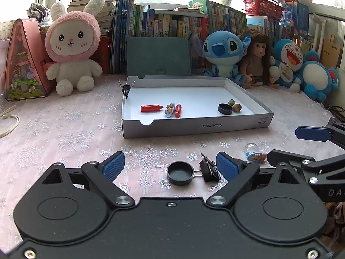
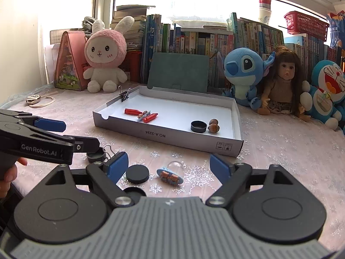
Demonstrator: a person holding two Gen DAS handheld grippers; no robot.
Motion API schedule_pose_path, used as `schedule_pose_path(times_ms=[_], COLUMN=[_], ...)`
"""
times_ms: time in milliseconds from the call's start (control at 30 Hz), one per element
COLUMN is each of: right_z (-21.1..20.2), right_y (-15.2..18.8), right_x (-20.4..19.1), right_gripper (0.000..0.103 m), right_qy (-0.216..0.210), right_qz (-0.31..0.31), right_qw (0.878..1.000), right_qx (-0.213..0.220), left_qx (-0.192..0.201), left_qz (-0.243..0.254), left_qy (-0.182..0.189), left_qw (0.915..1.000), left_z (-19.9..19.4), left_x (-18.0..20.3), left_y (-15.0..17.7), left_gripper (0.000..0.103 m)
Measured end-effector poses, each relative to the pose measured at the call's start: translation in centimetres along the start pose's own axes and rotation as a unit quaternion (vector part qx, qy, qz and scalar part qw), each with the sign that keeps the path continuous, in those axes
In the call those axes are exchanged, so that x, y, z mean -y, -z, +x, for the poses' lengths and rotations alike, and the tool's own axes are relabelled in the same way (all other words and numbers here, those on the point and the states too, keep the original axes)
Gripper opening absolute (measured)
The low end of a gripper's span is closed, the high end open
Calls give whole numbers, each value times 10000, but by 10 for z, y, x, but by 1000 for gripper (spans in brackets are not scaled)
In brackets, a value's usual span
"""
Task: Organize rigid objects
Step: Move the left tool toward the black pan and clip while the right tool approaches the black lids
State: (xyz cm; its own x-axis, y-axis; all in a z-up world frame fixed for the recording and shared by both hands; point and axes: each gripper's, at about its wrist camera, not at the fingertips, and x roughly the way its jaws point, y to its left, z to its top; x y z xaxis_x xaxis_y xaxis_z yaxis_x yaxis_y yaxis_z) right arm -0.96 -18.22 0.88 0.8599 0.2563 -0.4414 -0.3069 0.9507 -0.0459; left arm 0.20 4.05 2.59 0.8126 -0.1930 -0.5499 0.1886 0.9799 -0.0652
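A shallow white box point(image 1: 194, 127) point(image 2: 172, 139) lies on the table, holding two red crayon-shaped pieces point(image 1: 151, 108), a small blue figure charm point(image 1: 170, 109), a black cap point(image 1: 225, 109), two hazelnuts point(image 1: 234, 105) and a black binder clip point(image 1: 127, 88) on its rim. My left gripper point(image 1: 170, 167) is open over a black cap point(image 1: 180, 173) and a black binder clip point(image 1: 209, 169) on the cloth. My right gripper point(image 2: 169, 168) is open around a black disc point(image 2: 138, 174), a blue bear charm point(image 2: 170, 177) and a clear dome point(image 2: 175, 165).
Plush toys, a doll point(image 2: 284, 86) and rows of books point(image 1: 172, 24) line the back of the table. A pink house-shaped box point(image 1: 23, 60) stands at the back left. A cord with a round pendant point(image 2: 33, 99) lies at the left. A person's hand point(image 2: 10, 172) holds the left gripper's handle.
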Motion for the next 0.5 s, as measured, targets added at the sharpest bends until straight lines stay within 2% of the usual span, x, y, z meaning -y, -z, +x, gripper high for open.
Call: schedule_pose_path(times_ms=[67,133,200,400,500], right_z=[-2,-3,-2,6,10], right_y=[8,16,22,31,34], right_x=[-7,-14,-21,-38,-40], right_gripper=[92,92,92,92,91], right_qy=[-4,-9,0,-49,-82], right_qz=[-74,-101,-68,-152,-61], right_qw=[10000,9999,10000,9998,9997], right_qx=[1,-20,-42,-105,-214], left_qx=[-95,-220,-279,-295,-279], left_qz=[-32,-108,-160,-13,85], left_qy=[9,23,49,25,-44], left_qw=[9999,9997,9995,9996,9996], left_z=[4,8,12,19,23], left_x=[-1,-4,-5,-2,2], left_y=[4,7,10,13,14], left_gripper=[87,72,65,54,54])
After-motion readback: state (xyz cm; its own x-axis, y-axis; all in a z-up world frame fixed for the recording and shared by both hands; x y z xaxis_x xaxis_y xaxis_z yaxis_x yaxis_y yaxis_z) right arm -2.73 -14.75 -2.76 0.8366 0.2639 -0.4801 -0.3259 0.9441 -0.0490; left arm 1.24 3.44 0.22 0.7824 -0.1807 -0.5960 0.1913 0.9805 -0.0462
